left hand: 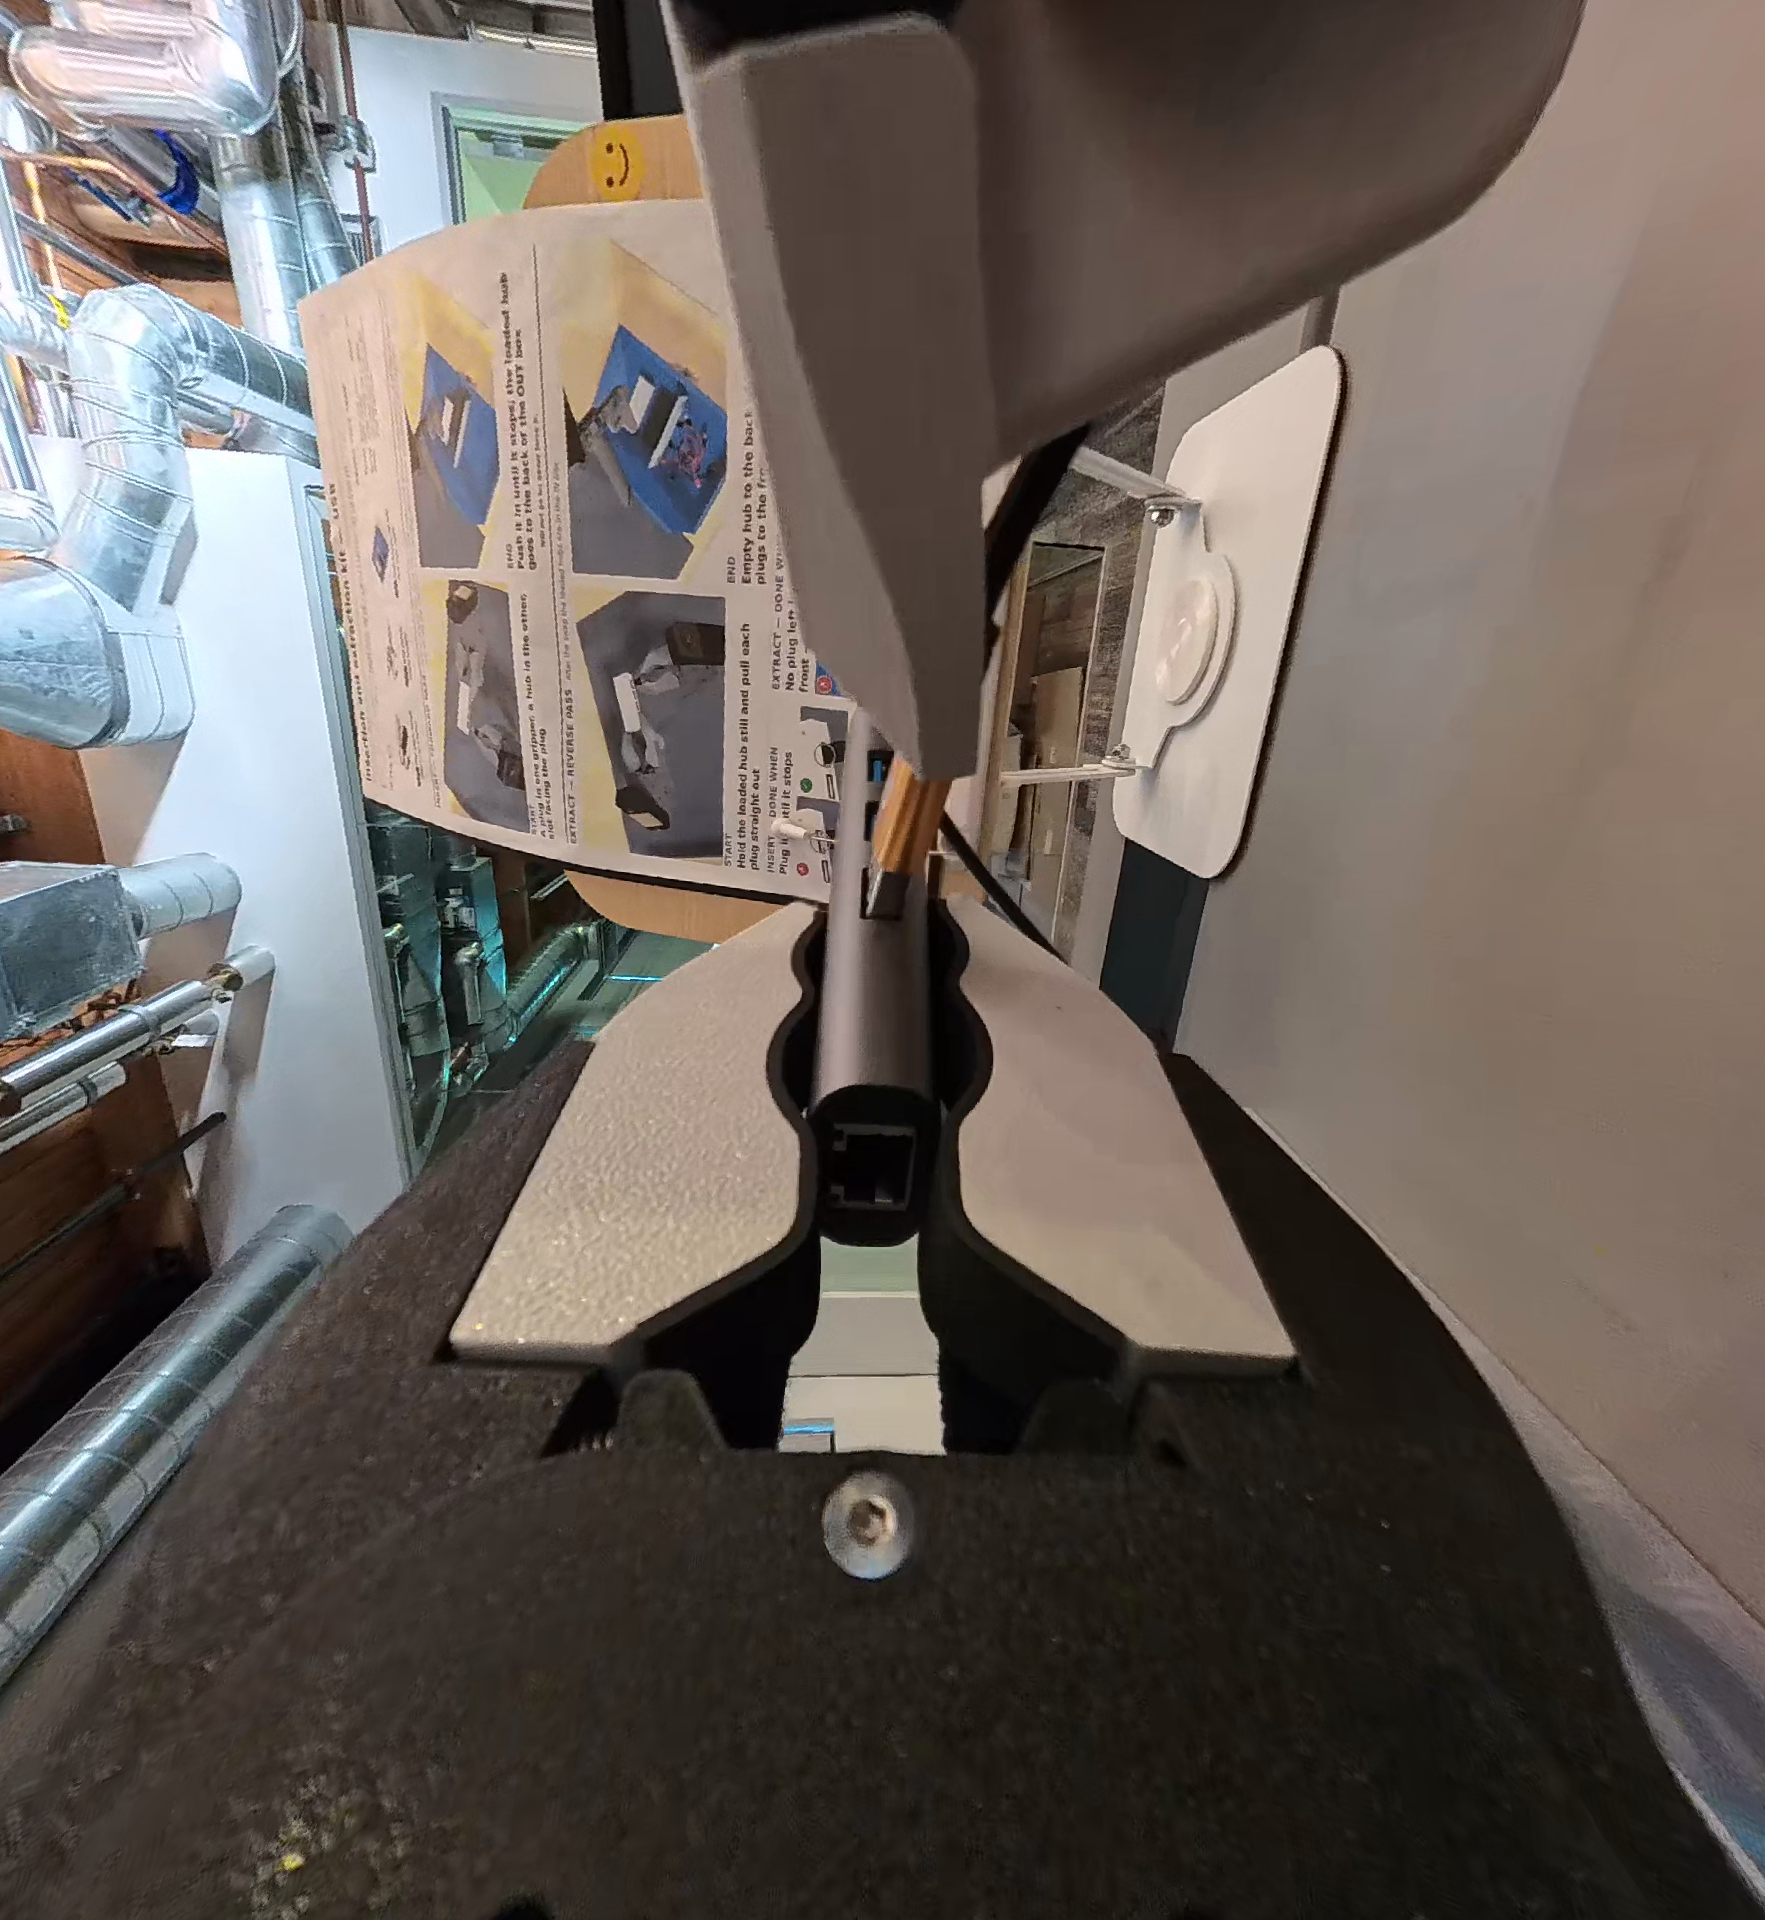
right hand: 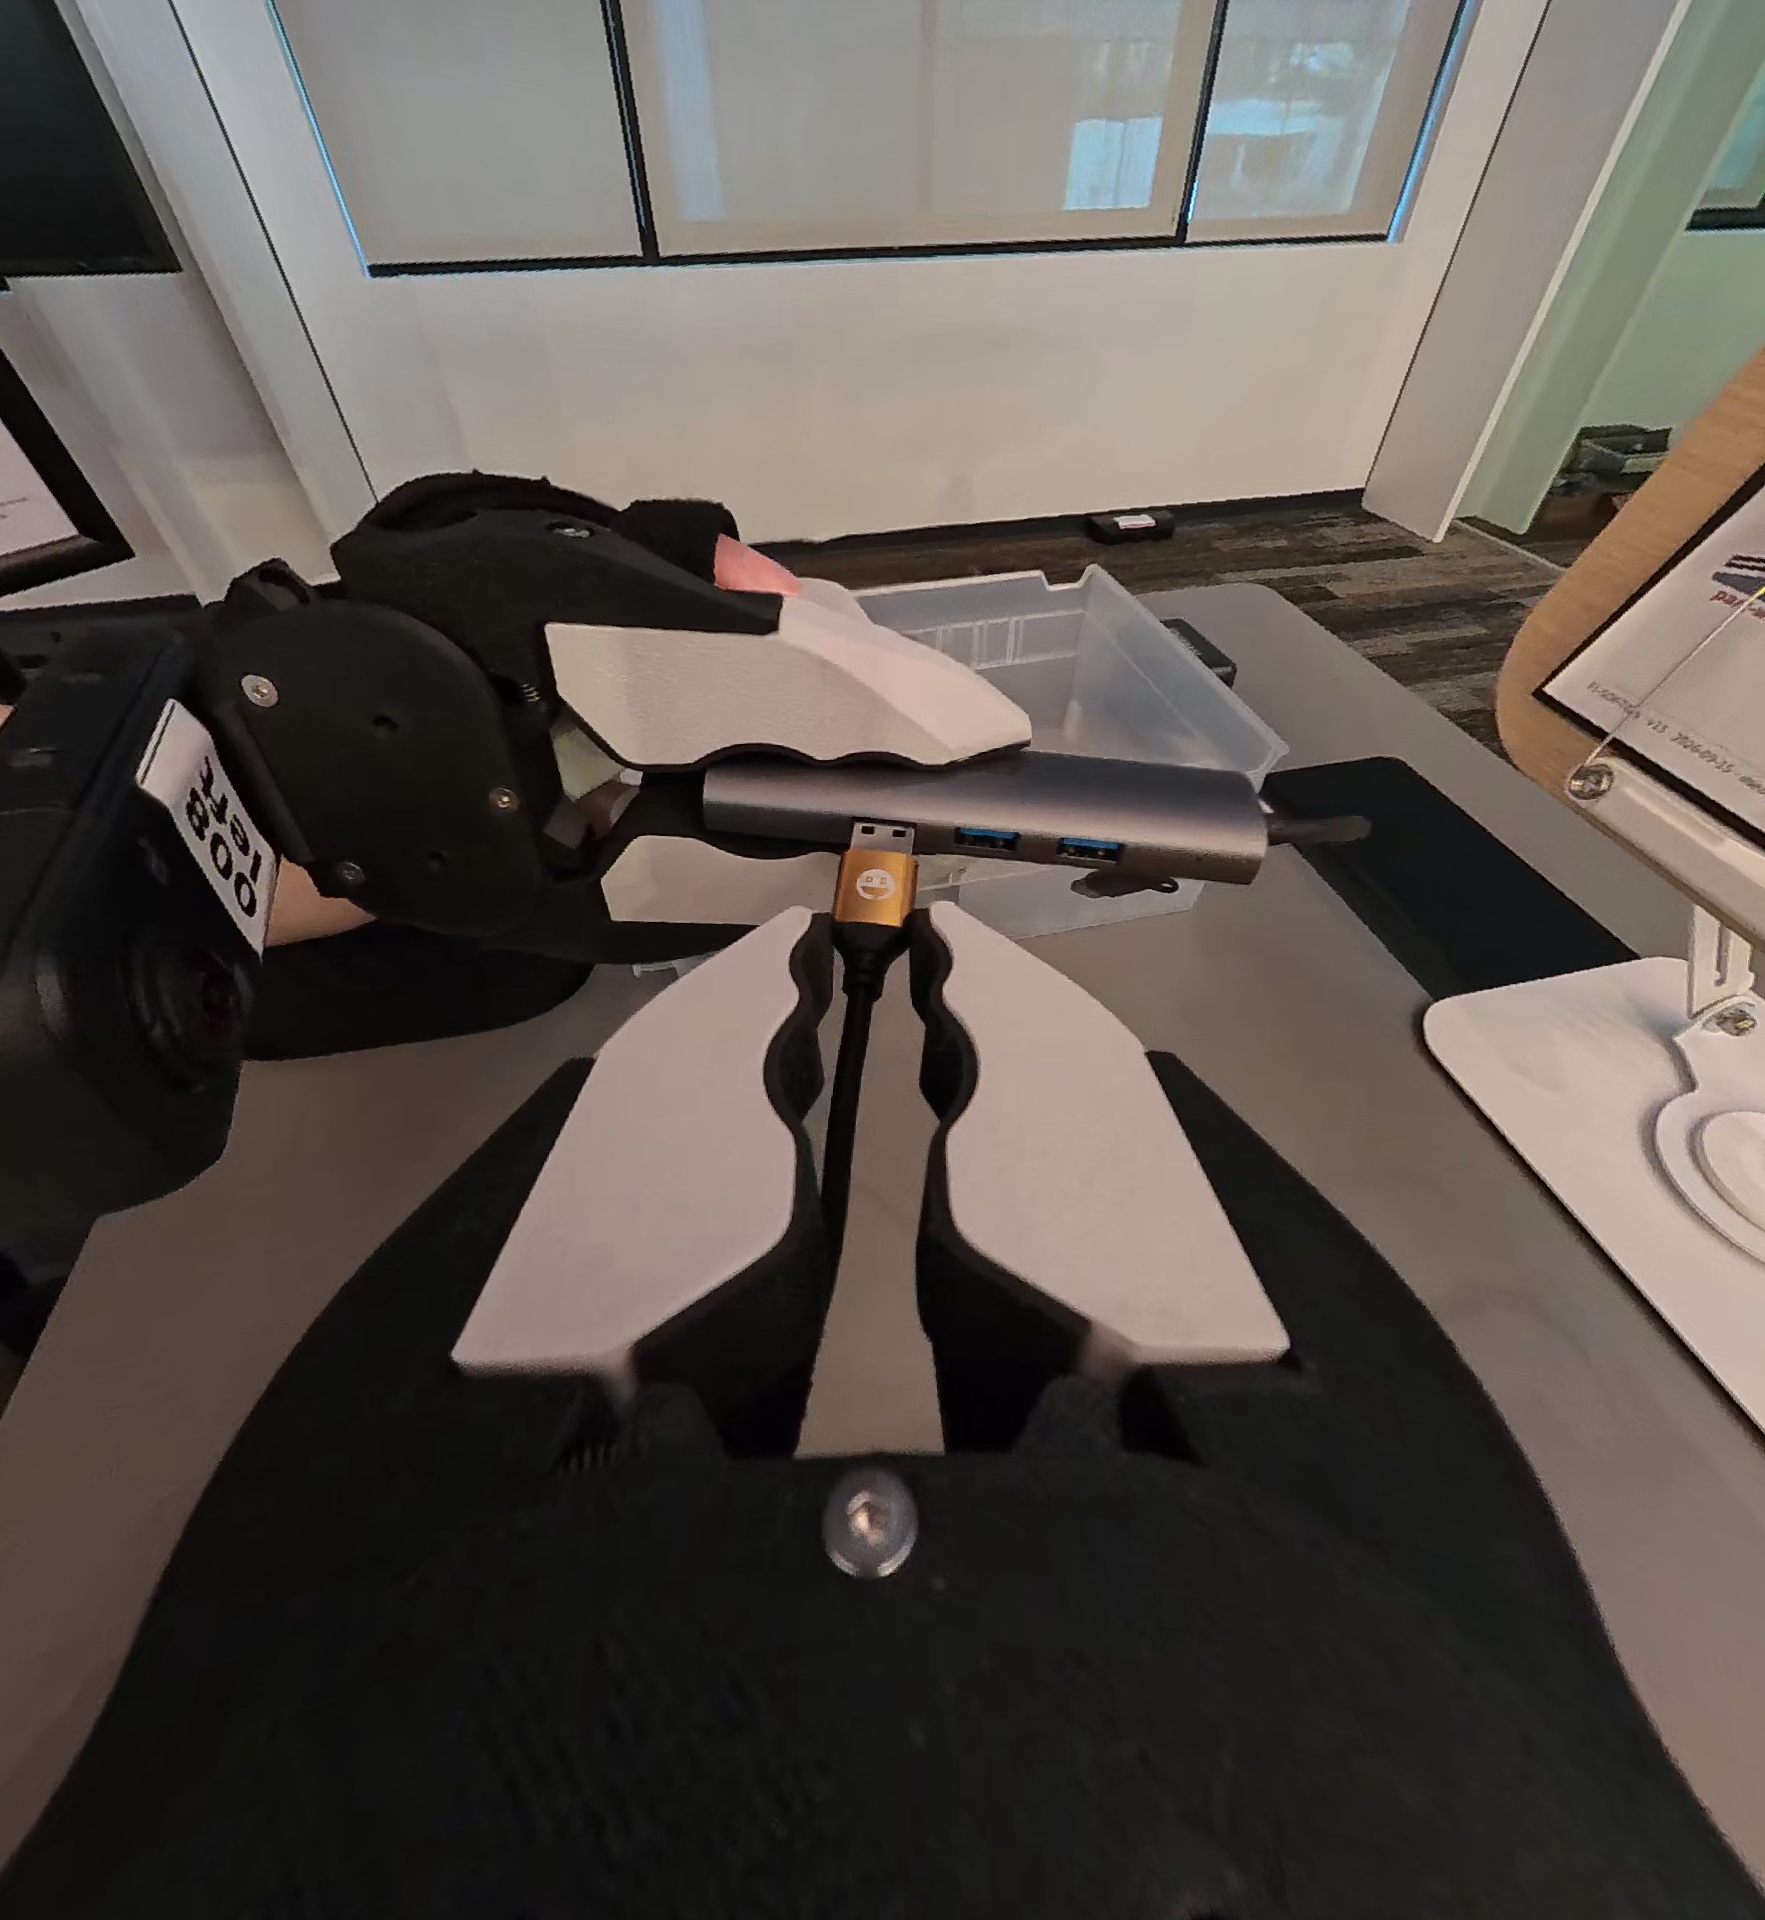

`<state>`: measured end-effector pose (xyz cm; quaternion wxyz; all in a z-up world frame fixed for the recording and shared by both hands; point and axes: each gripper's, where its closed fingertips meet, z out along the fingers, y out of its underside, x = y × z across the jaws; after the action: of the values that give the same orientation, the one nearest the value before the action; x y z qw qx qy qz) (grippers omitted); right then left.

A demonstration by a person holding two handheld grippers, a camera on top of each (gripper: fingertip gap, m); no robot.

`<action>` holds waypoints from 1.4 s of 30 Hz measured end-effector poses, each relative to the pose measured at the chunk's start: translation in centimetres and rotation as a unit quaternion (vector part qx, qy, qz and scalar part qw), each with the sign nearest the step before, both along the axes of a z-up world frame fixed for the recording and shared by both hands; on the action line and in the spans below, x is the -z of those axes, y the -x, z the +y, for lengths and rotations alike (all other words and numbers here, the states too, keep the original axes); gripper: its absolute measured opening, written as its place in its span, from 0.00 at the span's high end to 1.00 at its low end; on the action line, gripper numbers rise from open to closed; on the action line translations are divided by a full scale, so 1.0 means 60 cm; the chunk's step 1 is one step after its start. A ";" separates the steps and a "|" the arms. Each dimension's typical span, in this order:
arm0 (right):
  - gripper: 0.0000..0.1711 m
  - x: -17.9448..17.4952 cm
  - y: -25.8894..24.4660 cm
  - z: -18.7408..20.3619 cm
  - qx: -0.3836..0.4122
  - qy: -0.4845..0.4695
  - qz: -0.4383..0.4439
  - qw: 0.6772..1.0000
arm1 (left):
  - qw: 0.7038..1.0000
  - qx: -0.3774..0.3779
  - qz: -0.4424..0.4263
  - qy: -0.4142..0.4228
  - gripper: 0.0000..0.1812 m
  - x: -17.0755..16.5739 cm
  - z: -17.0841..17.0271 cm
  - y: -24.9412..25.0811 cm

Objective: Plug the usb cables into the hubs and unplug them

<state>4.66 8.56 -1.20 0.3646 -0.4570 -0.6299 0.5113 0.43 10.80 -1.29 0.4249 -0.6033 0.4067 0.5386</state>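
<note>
My left gripper (left hand: pixel 873 935) is shut on a grey metal hub (left hand: pixel 870 1049) and holds it in the air. In the right wrist view the hub (right hand: pixel 1117 805) lies sideways under the left gripper's white finger (right hand: pixel 805 691). My right gripper (right hand: pixel 870 920) is shut on a black cable with a gold USB plug (right hand: pixel 873 883). The plug's metal tip sits at the mouth of the hub's leftmost port, partly in. Two blue ports (right hand: pixel 1086 850) beside it are empty. In the left wrist view the gold plug (left hand: pixel 909 821) meets the hub's side under the right gripper's finger (left hand: pixel 857 416).
A clear plastic bin (right hand: pixel 1096 665) stands on the grey table (right hand: pixel 1377 1039) behind the hub. A black mat (right hand: pixel 1460 883) lies at the right. A white stand (right hand: pixel 1605 1091) holds an instruction sheet (right hand: pixel 1740 707) at the right edge. A gloved hand (right hand: pixel 504 551) holds the left gripper. The tips of one gripper are about 5 centimeters away from the tips of the other.
</note>
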 end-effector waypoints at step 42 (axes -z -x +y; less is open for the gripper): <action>0.91 -0.007 0.003 0.000 0.044 -0.033 0.000 0.998 | 1.000 -0.007 -0.013 -0.005 0.91 0.004 0.004 -0.007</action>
<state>4.46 8.57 -0.76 0.4017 -0.4721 -0.6256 0.4737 0.83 11.02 -1.55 0.4294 -0.6108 0.3946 0.5356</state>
